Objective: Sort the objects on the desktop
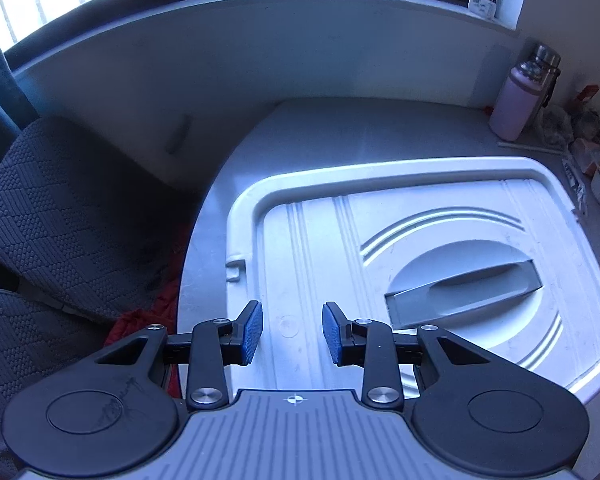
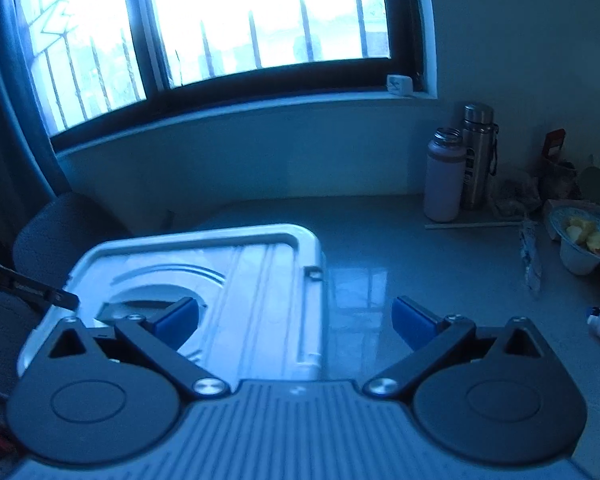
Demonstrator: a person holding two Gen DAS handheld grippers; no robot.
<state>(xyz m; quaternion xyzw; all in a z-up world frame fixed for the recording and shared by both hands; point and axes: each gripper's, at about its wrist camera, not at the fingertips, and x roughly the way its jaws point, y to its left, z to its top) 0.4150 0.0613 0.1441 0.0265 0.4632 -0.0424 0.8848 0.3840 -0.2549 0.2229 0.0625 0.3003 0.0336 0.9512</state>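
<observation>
Left gripper [image 1: 292,332] narrowly parted and empty over white box lid [image 1: 440,240], right gripper [image 2: 294,326] spread wide, empty, above table [image 2: 380,240] beside lid.

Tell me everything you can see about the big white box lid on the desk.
The box lid looks like white molded plastic, roughly rectangular with rounded corners and a raised rim. Straight ribs run across it, and curved ribs ring a round recess that holds a grey handle folded flat. A small latch tab sits on one edge. It lies closed and level on the grey desk, near the desk's edge beside the chair. Both grippers are open and empty above it; the left gripper does not clearly touch it.
</observation>
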